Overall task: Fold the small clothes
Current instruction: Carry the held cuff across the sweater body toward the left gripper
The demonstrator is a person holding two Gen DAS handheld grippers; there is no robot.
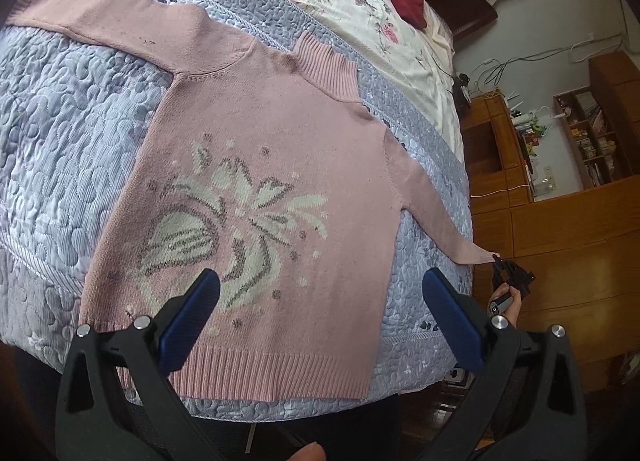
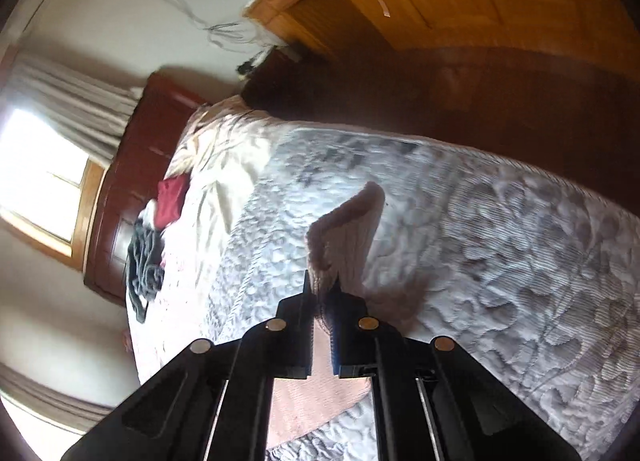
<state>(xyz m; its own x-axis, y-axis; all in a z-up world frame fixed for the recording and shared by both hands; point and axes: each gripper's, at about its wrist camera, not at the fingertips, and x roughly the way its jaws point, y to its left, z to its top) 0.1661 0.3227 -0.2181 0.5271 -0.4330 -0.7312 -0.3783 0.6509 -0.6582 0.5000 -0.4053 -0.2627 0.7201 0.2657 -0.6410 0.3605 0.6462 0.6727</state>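
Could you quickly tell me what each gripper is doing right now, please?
Left gripper: open, holding nothing, above the pink sweater.
Right gripper: closed on the sweater's sleeve cuff.

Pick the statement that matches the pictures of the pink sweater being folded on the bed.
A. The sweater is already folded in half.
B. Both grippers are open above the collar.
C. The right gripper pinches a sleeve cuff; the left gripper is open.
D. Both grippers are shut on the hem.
C: the right gripper is shut on the sleeve cuff of the pink sweater, while the left gripper hangs open over the hem.
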